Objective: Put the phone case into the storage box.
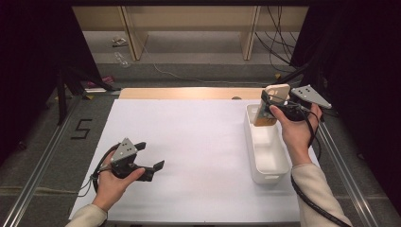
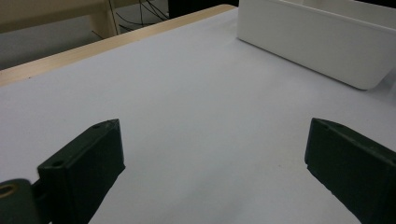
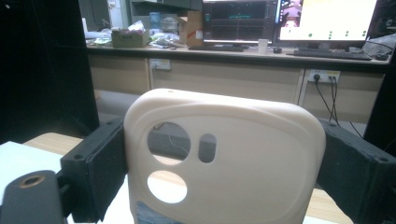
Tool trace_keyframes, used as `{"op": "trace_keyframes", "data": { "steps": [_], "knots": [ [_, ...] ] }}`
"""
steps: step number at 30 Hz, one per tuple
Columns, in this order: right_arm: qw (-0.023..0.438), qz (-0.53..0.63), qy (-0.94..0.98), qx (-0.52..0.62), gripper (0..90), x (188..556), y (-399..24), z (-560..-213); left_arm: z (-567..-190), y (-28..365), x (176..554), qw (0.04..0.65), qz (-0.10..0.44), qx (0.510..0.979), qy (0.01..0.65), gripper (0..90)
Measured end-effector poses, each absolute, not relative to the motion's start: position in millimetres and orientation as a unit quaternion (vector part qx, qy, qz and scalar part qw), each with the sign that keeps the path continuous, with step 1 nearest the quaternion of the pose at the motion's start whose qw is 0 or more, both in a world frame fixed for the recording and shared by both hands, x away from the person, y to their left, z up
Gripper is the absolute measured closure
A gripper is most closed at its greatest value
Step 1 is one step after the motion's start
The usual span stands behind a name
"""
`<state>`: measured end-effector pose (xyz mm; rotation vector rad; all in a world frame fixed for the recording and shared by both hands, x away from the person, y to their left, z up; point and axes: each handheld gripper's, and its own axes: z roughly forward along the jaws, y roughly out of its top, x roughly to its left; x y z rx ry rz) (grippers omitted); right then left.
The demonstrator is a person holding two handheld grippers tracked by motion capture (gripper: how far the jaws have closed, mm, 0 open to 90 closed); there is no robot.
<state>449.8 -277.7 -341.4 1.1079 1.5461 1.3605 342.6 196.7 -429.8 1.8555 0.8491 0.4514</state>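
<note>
Pinching the phone case point(image 3: 224, 163) by its two long edges, your right fingers point(image 3: 224, 172) held it upright above the bin point(image 1: 267, 158). It looked light, thin and flexible, likely slippery, so edge grips seemed wise. Your left fingers point(image 2: 210, 177) stood spread, empty, over the bench point(image 2: 187, 107).

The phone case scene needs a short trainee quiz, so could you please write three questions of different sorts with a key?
1. True or false: the right tool grips the phone case by its two side edges.
2. Where is the phone case relative to the white bin? A) lying flat beside it B) held upright above its far end C) under it
3. What lies between the left tool's jaws?

Key
1. True; both jaws press its sides.
2. B.
3. Nothing but the bare white tabletop; the jaws stand wide apart.
</note>
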Motion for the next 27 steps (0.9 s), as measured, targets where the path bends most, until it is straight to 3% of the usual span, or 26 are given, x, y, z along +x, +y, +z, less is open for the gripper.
{"op": "trace_keyframes", "data": {
  "steps": [27],
  "knots": [
    [0.395, 0.534, 0.605, 0.439, 11.5, 454.3, -279.5, -337.8, -428.9, 196.0, 341.8, 0.502, 0.187, 0.768, 0.35, 3.8]
  ]
}}
